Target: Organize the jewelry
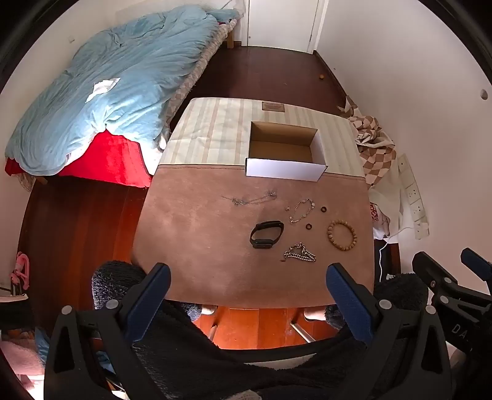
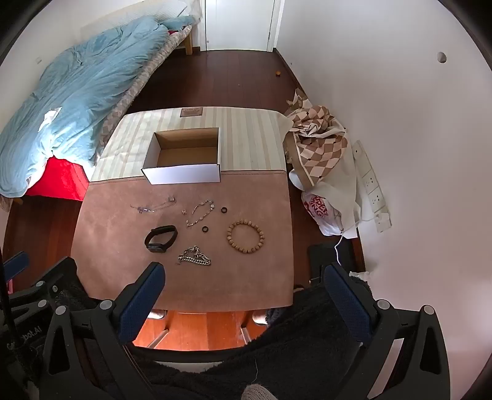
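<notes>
Jewelry lies on the brown table: a black watch, a chunky metal chain, a wooden bead bracelet, a charm bracelet, a thin silver necklace and two dark rings. An open empty white box stands behind them. My left gripper and right gripper are both open and empty, held above the table's near edge.
A bed with a blue duvet stands to the left. Checkered cloth, a plastic bag and a power strip lie on the floor to the right. A door is at the far end.
</notes>
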